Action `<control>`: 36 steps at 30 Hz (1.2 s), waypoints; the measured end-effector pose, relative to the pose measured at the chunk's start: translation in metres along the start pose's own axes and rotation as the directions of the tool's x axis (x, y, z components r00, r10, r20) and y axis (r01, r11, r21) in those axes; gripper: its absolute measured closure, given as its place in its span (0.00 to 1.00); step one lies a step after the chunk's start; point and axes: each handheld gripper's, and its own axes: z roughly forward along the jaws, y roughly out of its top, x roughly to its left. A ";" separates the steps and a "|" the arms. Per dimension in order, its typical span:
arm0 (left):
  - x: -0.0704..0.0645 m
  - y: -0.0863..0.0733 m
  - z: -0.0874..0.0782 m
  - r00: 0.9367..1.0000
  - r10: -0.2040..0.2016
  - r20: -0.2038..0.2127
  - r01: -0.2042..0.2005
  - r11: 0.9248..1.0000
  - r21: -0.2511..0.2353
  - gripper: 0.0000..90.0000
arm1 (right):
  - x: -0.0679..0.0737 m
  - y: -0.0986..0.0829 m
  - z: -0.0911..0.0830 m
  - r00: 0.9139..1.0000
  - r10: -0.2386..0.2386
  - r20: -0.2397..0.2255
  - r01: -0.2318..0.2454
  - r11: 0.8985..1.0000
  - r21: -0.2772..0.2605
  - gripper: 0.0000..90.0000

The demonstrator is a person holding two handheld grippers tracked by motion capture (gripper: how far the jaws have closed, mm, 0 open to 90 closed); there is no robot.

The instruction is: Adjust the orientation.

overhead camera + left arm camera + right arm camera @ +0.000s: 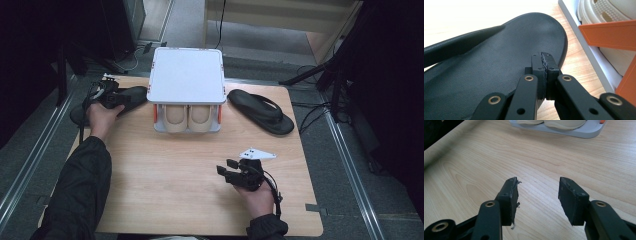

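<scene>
While the left tool [111, 98] is held at the far left of the wooden surface [175, 165], its jaws are pressed together over the left black sandal [127, 96]. Seen from the left gripper view, the closed tool [544, 60] is placed above the sandal's [499, 57] smooth footbed, near its rounded end; whether a strap or edge is pinched between the jaws cannot be told. This sandal is laid at the far left edge of the surface, just beside the small rack [186, 75]. To the right of it, in the left gripper view, the grey base and orange side supports of the rack [606, 32] are seen, with cream clogs [604, 12] set inside. From the high view, the rack is placed at the far middle of the surface, topped by a white lid, and the pair of cream clogs [187, 117] is tucked underneath it. Right of the rack, a second black sandal [260, 111] is laid at an angle, apart from both tools. Nearer the person, at the right, the right tool [226, 166] is held just above the bare wood, well apart from the sandals. Its jaws are spread wide in the right gripper view [537, 195], with nothing between them.
</scene>
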 end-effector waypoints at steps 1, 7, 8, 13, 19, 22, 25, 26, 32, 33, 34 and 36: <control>0.001 -0.001 0.000 1.000 -0.005 0.005 0.005 1.000 -0.001 1.00 | 0.000 0.000 0.000 1.000 0.003 -0.001 -0.003 1.000 0.002 0.56; -0.001 -0.004 -0.004 1.000 -0.001 0.005 0.001 1.000 0.010 1.00 | 0.001 0.001 0.001 1.000 -0.004 -0.003 0.004 1.000 0.005 0.56; -0.002 -0.004 -0.005 1.000 0.002 0.008 -0.002 1.000 0.017 1.00 | 0.001 0.001 0.001 1.000 -0.006 -0.002 0.006 1.000 0.004 0.56; -0.004 -0.011 -0.010 1.000 0.002 0.013 -0.002 1.000 0.014 1.00 | -0.001 0.003 -0.001 1.000 -0.002 -0.003 0.002 1.000 -0.005 0.56; -0.005 -0.019 -0.018 1.000 -0.001 0.028 0.000 1.000 0.026 0.99 | -0.004 0.007 0.000 1.000 -0.008 -0.005 0.008 1.000 -0.013 0.56; -0.004 -0.022 -0.022 0.999 -0.001 0.039 0.000 0.999 0.041 0.99 | -0.005 0.010 0.000 1.000 -0.006 -0.012 0.006 1.000 -0.015 0.56; -0.005 -0.025 -0.025 0.999 -0.005 0.045 0.002 0.999 0.046 0.99 | -0.006 0.012 0.001 1.000 -0.010 -0.014 0.010 1.000 -0.017 0.56; -0.005 -0.026 -0.026 0.999 -0.002 0.049 0.000 0.999 0.051 0.99 | -0.006 0.013 0.002 1.000 -0.009 -0.016 0.008 1.000 -0.015 0.56; -0.007 -0.035 -0.034 0.998 0.009 0.059 -0.013 0.998 0.067 0.99 | -0.008 0.016 0.006 1.000 -0.011 -0.028 0.011 1.000 -0.011 0.56; -0.008 -0.036 -0.036 0.998 0.010 0.059 -0.014 0.997 0.072 0.99 | -0.008 0.017 0.007 1.000 -0.009 -0.029 0.009 1.000 -0.008 0.56; -0.009 -0.038 -0.037 0.998 0.013 0.060 -0.017 0.997 0.074 0.99 | -0.008 0.017 0.007 0.999 -0.010 -0.033 0.009 1.000 -0.013 0.56; -0.011 -0.041 -0.040 0.998 0.015 0.063 -0.020 0.997 0.074 0.99 | -0.008 0.018 0.008 0.999 -0.010 -0.038 0.009 1.000 -0.016 0.56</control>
